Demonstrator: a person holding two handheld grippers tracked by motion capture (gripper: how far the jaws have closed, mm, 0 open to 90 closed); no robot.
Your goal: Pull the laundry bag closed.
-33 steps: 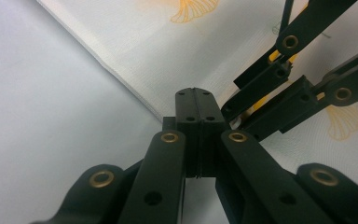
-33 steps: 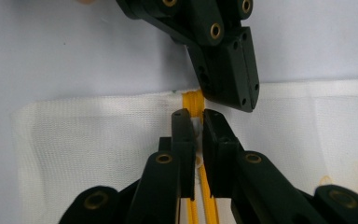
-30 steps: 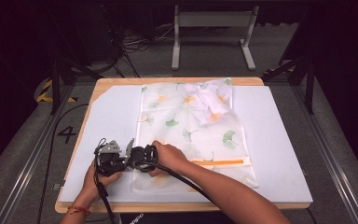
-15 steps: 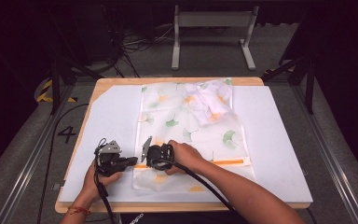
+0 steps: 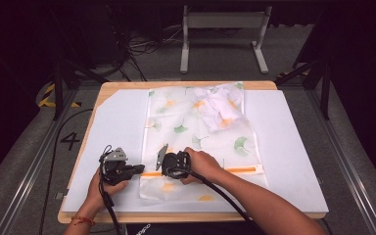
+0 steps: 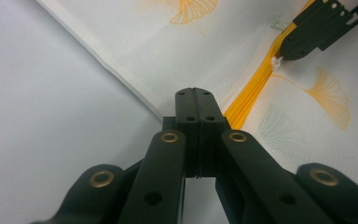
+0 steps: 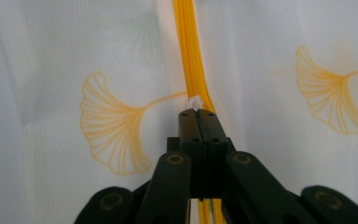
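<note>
Here, the left gripper [image 5: 138,169] is clamped on the near left edge of a white leaf-printed zip bag [image 5: 196,142], at the end of its orange zipper track [image 6: 254,88]. Just beyond, the right gripper [image 7: 198,112] pinches the small white slider [image 7: 195,101] on that track. Farther off, crumpled white cloth [image 5: 220,107] lies inside the bag on the white mat [image 5: 117,122].

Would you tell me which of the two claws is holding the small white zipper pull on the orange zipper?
The right claw, shut on the white zipper pull partway along the orange zipper. The left claw grips the bag at its edge, where the zipper ends.
</note>
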